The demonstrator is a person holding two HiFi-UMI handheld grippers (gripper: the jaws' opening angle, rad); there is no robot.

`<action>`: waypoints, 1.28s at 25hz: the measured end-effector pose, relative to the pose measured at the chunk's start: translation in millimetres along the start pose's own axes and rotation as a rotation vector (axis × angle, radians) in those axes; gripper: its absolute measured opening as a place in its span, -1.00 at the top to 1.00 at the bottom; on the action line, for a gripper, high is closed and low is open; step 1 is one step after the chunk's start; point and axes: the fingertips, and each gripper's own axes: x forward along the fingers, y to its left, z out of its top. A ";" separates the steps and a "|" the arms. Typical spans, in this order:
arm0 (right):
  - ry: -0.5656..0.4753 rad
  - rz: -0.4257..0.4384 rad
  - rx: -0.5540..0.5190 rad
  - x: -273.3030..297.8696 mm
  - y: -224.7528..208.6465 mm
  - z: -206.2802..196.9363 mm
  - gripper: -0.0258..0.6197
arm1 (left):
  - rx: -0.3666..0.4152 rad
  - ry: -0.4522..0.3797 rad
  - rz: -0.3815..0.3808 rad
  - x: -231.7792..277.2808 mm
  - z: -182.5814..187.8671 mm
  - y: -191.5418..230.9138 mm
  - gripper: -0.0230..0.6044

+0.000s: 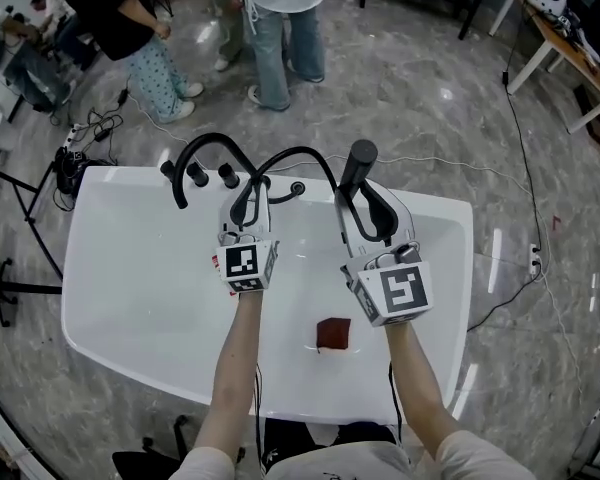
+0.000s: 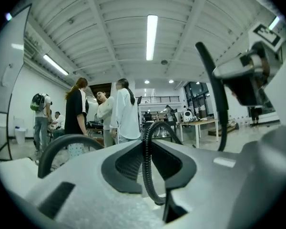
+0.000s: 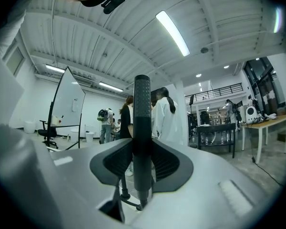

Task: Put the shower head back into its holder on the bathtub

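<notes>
We hold the shower head (image 1: 359, 164) upright over the bathtub (image 1: 120, 268), right gripper (image 1: 366, 206) clamped on its handle. Left gripper (image 1: 248, 204), nearly closed, pinches the hose (image 1: 305, 155). Risk: hose tension could twist the handle off the holder (image 1: 298, 188).

Your widest free room is the bare white basin of the bathtub (image 1: 130, 268), left of your left gripper (image 1: 250, 200). Between your forearms, a small brown block (image 1: 333, 334) lies on the tub floor. Ahead, the far rim is crowded: the arched black spout (image 1: 212, 140), the knobs (image 1: 197, 174) under it, and the hose (image 1: 298, 152) arching across to your right gripper (image 1: 368, 208).
</notes>
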 end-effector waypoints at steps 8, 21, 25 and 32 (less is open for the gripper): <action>0.006 -0.045 0.027 6.8 -12.7 -10.1 0.52 | -0.331 0.175 0.033 -29.7 -88.3 -51.6 0.75; -0.004 -0.059 0.050 3.4 -25.0 -15.6 0.53 | -0.316 -0.080 -0.082 61.2 -14.2 -41.4 0.76; -0.011 -0.049 0.032 10.5 -17.8 -19.3 0.53 | -0.229 -0.049 -0.116 75.5 -22.5 -31.1 0.76; 0.023 -0.033 0.004 20.8 -20.0 -29.0 0.53 | -0.176 -0.063 -0.148 98.0 -25.8 -27.6 0.76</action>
